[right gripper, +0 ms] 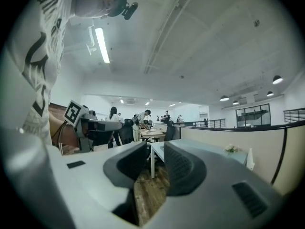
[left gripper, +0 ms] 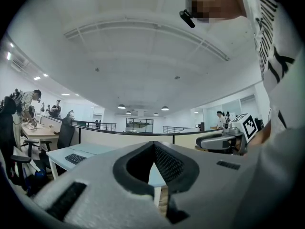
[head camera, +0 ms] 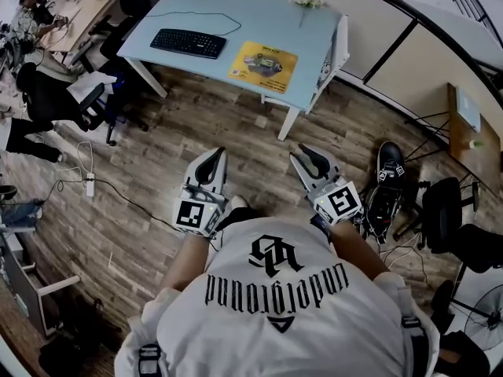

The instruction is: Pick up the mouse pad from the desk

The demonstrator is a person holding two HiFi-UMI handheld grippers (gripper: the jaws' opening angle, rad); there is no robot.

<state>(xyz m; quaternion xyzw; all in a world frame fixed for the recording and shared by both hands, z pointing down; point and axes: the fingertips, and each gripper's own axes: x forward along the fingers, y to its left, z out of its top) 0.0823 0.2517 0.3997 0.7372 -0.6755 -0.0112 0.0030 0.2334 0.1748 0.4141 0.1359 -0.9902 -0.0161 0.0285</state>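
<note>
A yellow mouse pad [head camera: 263,66] lies flat on the light blue desk [head camera: 236,10], to the right of a black keyboard [head camera: 188,43]. Both grippers are held out over the wood floor, well short of the desk and pointing level toward it. My left gripper [head camera: 214,155] has its jaws meeting at the tips with nothing in them, as the left gripper view [left gripper: 153,146] also shows. My right gripper [head camera: 303,153] stands slightly open; in the right gripper view [right gripper: 155,150] only floor and desk show through the gap. The mouse pad is hidden in both gripper views.
White flowers [head camera: 308,1] lie at the desk's far edge. Black office chairs [head camera: 55,100] stand at the left, another chair [head camera: 448,210] and a black wheeled base [head camera: 389,181] at the right. A power strip [head camera: 89,185] with cable lies on the floor. A person works at a wooden desk [head camera: 78,18].
</note>
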